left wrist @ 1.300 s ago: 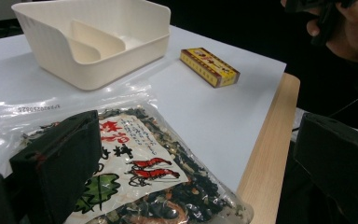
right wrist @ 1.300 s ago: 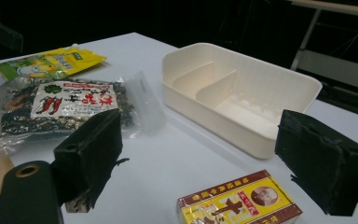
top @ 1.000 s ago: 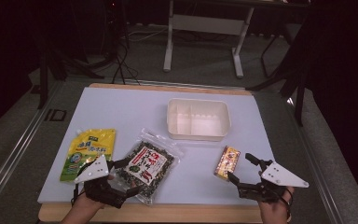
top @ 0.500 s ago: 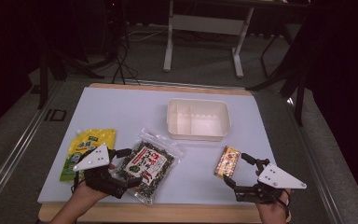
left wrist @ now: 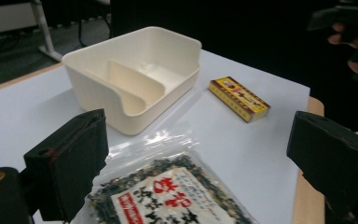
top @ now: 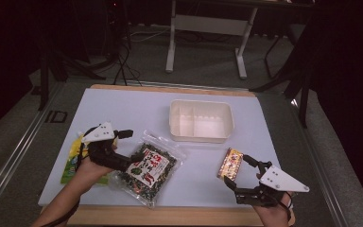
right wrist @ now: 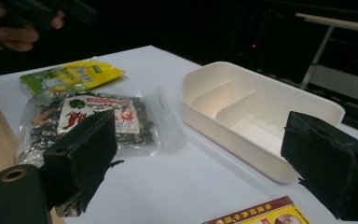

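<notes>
While both grippers sit low near the front edge of the table (top: 123, 101), each stands with its jaws apart and nothing between them. Under the left gripper (top: 130, 145) lies a clear, crinkled plastic bag of dark dried bits (top: 146, 171) with a white label printed in red and black; it is a flat, soft rectangle, glossy where light catches it, lying near the front left corner with its long axis slanting from the front edge back toward the tray (top: 227, 124). In the left gripper view the bag (left wrist: 177, 196) sits just below the two black padded jaws. The right gripper (top: 241, 174) hovers just beside a small flat box (top: 231, 163), yellow and red, stiff-edged, its long axis running front to back near the front right corner. Beside the bag, toward the left edge, lies a smooth yellow-green pouch (right wrist: 72, 74). At mid-table stands the cream plastic tray, rectangular with rounded corners and thin dividers inside.
</notes>
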`<state>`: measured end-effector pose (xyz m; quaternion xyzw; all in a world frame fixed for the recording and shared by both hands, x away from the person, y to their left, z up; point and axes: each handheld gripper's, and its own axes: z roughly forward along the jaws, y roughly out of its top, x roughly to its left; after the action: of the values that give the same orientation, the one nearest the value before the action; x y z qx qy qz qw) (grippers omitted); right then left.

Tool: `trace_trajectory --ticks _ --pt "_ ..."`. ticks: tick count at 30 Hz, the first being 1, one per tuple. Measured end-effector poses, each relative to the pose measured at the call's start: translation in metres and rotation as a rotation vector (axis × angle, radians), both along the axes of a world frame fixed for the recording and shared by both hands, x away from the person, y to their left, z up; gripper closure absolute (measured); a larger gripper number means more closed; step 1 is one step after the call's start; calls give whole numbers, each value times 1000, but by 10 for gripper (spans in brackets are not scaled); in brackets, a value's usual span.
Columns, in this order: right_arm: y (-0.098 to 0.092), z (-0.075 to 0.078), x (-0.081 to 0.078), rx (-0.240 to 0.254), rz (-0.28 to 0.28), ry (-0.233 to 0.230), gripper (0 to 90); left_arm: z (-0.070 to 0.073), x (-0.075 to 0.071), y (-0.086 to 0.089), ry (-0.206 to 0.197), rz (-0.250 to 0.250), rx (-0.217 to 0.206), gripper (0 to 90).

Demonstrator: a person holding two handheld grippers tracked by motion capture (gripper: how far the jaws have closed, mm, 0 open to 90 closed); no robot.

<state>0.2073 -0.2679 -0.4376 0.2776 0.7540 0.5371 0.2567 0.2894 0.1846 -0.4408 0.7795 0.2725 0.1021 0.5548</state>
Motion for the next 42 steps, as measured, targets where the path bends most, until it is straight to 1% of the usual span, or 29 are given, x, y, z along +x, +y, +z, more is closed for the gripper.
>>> trace_trajectory --ticks 1,3,4,5,7,8,9,10,11,12,13,14,15,18,21,22,23,25,27,29,30,31,32,34,36,38,39,40,42 --pt "0 0 0 -3 -4 -3 102 -2 6 1 1 17 5 59" --pt "1 0 0 -6 3 2 102 -6 16 3 19 21 -4 97" --pt "1 0 -1 -7 1 -4 103 -6 16 3 19 21 -4 104" --pt "1 0 0 -7 7 0 103 -10 24 3 32 24 0 111" --pt "2 -1 -1 -8 7 0 103 -14 33 3 35 37 19 143" --pt "2 -1 -1 -9 10 2 103 -16 38 3 44 44 31 144" --pt "2 -1 0 -11 11 2 103 -16 38 3 44 44 31 145" --pt "2 -1 0 -12 12 0 104 -22 48 3 57 55 45 158" --pt "3 -2 0 -12 17 0 104 -25 53 3 68 62 54 162" --pt "3 -2 0 -12 17 0 104 -25 53 3 68 62 54 162" --pt "3 -2 -1 -13 17 0 104 -29 59 4 86 68 50 162" --pt "3 -2 0 -16 18 1 104 -32 64 4 94 82 58 162" --pt "3 -3 0 -19 21 3 104 -38 72 4 107 96 76 162" --pt "4 -4 0 -22 22 7 105 -49 84 1 145 119 110 162" --pt "4 -4 0 -21 27 12 105 -58 93 0 173 133 127 161" --pt "4 -4 1 -21 31 15 106 -58 93 0 173 133 127 162" --pt "4 -5 1 -20 32 14 106 -64 99 -1 192 144 131 162" --pt "4 -5 1 -20 33 15 106 -67 102 -1 201 149 138 162" --pt "4 -6 1 -21 38 22 106 -73 110 -1 221 153 154 176" --pt "5 -6 2 -24 41 24 106 -75 112 -1 230 145 152 202" --pt "5 -7 2 -26 44 27 106 -79 117 -2 249 136 154 218" --pt "5 -7 2 -26 44 27 106 -79 117 -2 249 136 154 223" --pt "5 -7 2 -27 44 30 107 -83 121 -2 259 131 173 240" --pt "5 -7 2 -29 45 32 107 -86 123 -3 266 128 179 259" --pt "6 -8 2 -32 49 32 107 -94 130 -3 296 123 203 290" --pt "6 -8 2 -35 50 32 107 -95 131 -3 301 127 204 304" --pt "6 -8 2 -35 50 32 107 -97 135 -2 317 119 198 326" --pt "6 -8 2 -34 50 33 107 -98 136 -2 319 123 205 327" --pt "6 -8 2 -35 52 34 107 -100 137 -1 325 110 206 351"
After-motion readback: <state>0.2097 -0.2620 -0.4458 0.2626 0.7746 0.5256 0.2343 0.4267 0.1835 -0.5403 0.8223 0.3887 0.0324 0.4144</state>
